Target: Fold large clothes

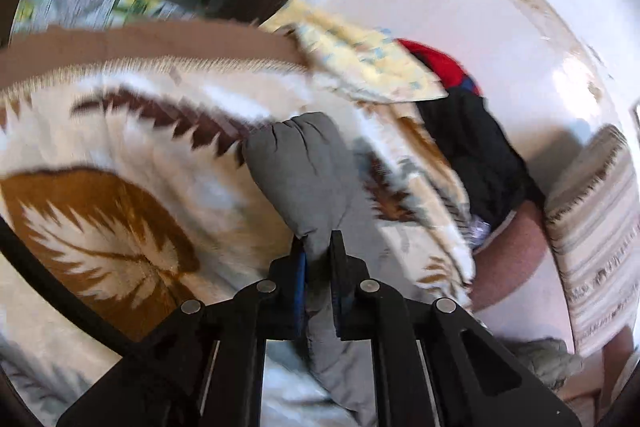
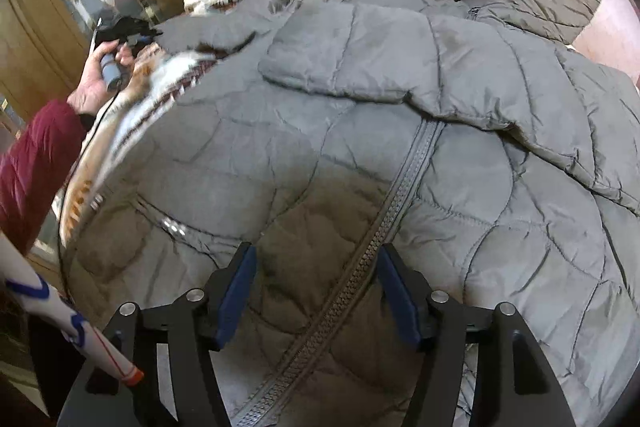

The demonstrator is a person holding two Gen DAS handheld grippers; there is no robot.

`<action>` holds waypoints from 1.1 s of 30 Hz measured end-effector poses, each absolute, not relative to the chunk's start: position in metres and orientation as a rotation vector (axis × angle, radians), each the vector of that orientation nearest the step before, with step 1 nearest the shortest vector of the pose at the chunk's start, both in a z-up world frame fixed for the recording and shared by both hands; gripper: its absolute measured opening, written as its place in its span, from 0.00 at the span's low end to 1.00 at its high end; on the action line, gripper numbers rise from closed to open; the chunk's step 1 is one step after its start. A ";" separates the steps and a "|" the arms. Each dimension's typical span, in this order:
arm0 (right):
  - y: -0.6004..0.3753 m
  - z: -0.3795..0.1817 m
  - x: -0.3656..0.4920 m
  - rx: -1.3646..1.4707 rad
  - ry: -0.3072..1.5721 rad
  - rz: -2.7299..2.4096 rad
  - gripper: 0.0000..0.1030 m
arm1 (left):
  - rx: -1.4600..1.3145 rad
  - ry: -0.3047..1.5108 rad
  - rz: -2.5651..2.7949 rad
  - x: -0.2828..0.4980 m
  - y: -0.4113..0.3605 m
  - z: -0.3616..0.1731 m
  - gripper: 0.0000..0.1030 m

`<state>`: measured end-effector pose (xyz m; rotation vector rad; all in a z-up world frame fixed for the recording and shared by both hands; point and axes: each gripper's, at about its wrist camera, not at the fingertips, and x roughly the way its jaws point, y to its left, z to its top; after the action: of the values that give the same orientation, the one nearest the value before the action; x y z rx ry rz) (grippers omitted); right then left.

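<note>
L gripper [image 1: 318,259]: clamped on jacket [image 1: 298,171] sleeve, cuff sticking fwd past tips, over blanket [image 1: 120,155] | R gripper [image 2: 316,279]: jaws wide, jacket [image 2: 360,131] spread flat beneath, zipper [image 2: 360,267] btwn fingers

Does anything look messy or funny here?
Mostly just the heap of red and black clothes dumped in the corner behind the leaf-patterned blanket. The grey quilted puffer jacket lies spread out, zipped up, with one sleeve pinched in the left tool.
</note>
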<state>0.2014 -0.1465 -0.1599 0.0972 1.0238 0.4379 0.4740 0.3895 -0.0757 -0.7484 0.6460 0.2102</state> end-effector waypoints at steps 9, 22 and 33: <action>-0.193 -0.108 0.198 0.197 0.857 0.320 0.65 | -0.578 0.554 -0.028 0.428 0.276 0.044 0.09; -0.308 -0.074 0.186 0.454 0.707 0.083 0.65 | -0.316 0.691 -0.420 0.343 0.003 0.017 0.09; -0.353 -0.080 0.190 0.603 0.701 0.061 0.65 | -0.206 1.003 -0.392 0.334 -0.091 -0.130 0.10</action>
<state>0.1905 -0.3528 -0.0804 0.6026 0.7007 0.0614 0.3339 -0.0910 -0.1296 -0.2060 1.0031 -0.3918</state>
